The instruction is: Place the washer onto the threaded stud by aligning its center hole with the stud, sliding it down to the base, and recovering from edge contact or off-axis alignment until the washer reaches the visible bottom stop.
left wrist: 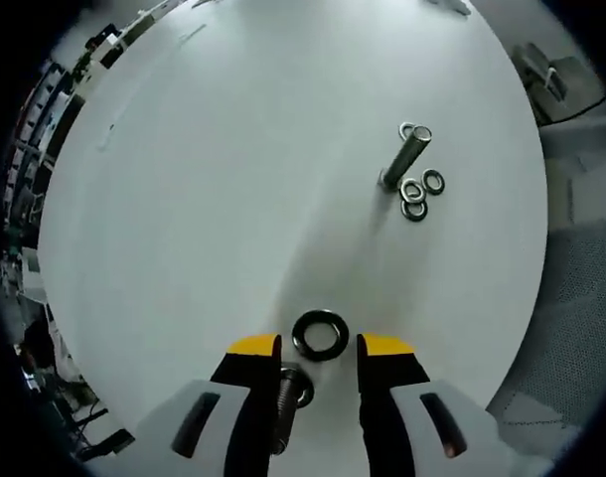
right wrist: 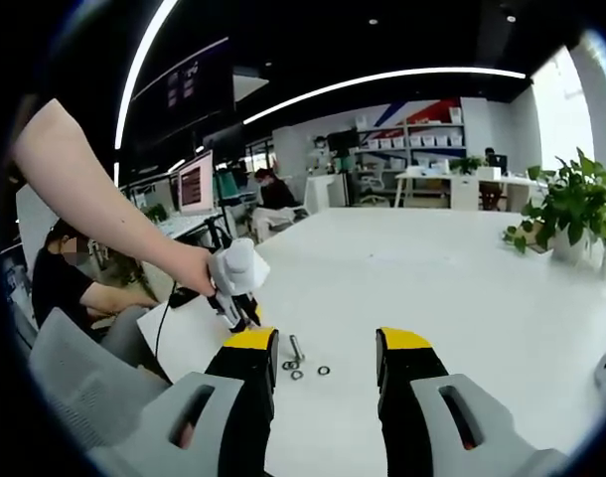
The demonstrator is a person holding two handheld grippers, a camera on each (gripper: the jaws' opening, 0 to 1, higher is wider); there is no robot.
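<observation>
- The left gripper (left wrist: 319,348) hovers low over the white counter (left wrist: 233,179), jaws spread apart and holding nothing.
- A dark washer (left wrist: 320,334) lies flat on the counter just ahead of and between the yellow jaw tips, touching neither.
- Just below it, close against the left jaw, sits what looks like a short threaded stud (left wrist: 287,397) lying on the counter; the jaw partly hides it, so its pose is hard to call.
- Farther off stands a second threaded stud (left wrist: 402,157), leaning in this view, with one ring at its far end and three small washers (left wrist: 419,195) clustered beside its base.
- In the right gripper view, the right gripper (right wrist: 321,343) is raised well off the counter, jaws wide and empty, looking towards the left gripper (right wrist: 238,288) in the person's hand (right wrist: 194,266).
- Risks as I judge them:
  - The washer lies flat, so closing the jaws may skid it across the smooth counter instead of lifting it.
  - The nearby stud could be nudged and roll when the jaws close.
  - A washer gripped off-centre or tilted would catch its edge on the stud's threads and jam short of the base.
</observation>
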